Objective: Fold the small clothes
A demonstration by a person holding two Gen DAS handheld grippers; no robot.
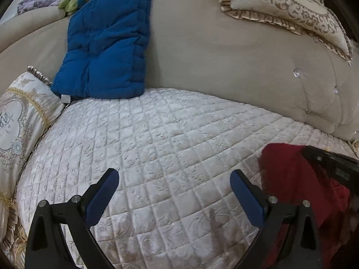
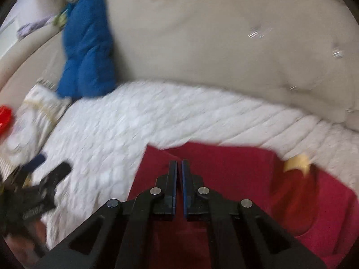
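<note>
Red garment (image 2: 235, 168), lower right: soft matt knit cloth. Quilted seat cover (image 1: 168, 134), centre: pale embossed fabric, faint sheen. Blue cushion (image 1: 105, 44), upper left: puffy matt padded cloth. Sofa back (image 1: 224, 56): smooth beige upholstery. Left gripper (image 1: 174, 192): matt black plastic, blue rubbery pads, shiny metal pins.

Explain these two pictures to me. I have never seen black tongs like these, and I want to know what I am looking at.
They are hand-held grippers, one in each of a person's hands, each carrying a camera that looks along its fingers. The left-hand view shows the left gripper open and empty above a quilted white cover on a beige sofa. The blurred right-hand view shows the right gripper shut over a red garment; whether it pinches the cloth is unclear. A blue padded item leans on the backrest.
</note>
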